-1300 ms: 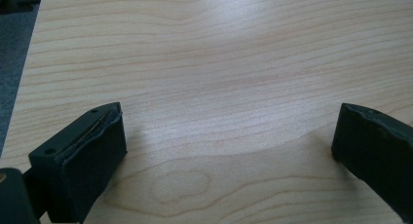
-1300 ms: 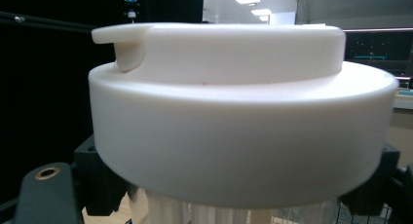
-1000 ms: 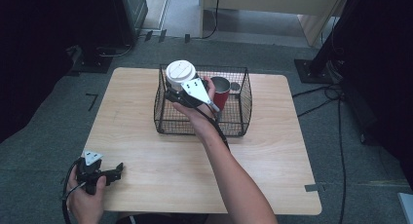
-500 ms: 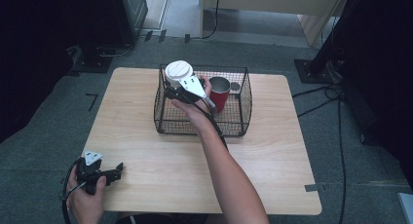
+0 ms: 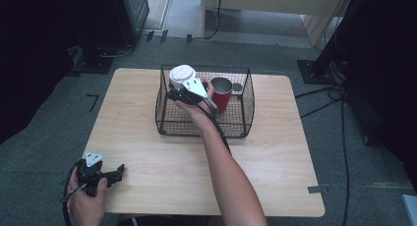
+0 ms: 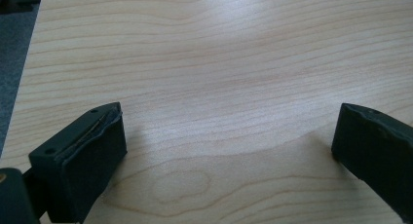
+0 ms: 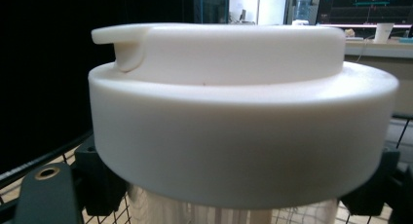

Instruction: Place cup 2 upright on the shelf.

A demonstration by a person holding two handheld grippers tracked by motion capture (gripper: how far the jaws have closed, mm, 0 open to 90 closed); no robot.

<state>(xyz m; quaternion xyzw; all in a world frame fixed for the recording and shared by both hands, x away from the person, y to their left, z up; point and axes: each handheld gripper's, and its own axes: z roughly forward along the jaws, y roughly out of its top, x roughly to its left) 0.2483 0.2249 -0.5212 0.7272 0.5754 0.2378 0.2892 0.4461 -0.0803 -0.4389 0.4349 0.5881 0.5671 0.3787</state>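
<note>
2 grippers are in my hands, and the right gripper (image 5: 178, 94) is the busy one: its jaws are pinched on a tumbler (image 5: 182, 77) with a white lid (image 7: 234, 112), gripping it just under the lid's rim, 1 black pad showing at each side of the body in the right gripper view. From that camera the lid sits level and close, with a raised lip at its upper left and a shiny metal wall below it. In the high view I see the tumbler upright at the near-left part of a black wire basket (image 5: 246, 115), its lid standing above the basket's top rim; I cannot tell whether its base touches the basket floor. Just to the right of my hand, inside the same basket, stands 1 red cup (image 5: 222, 94) with its open mouth up, close to the tumbler but apart from it. The basket rests toward the far middle of a wooden table (image 5: 275, 172). My left gripper (image 5: 117, 173) is well apart from all this, low at the table's near-left corner, its jaws spread wide over bare wood with nothing between them, as the left gripper view shows.
</note>
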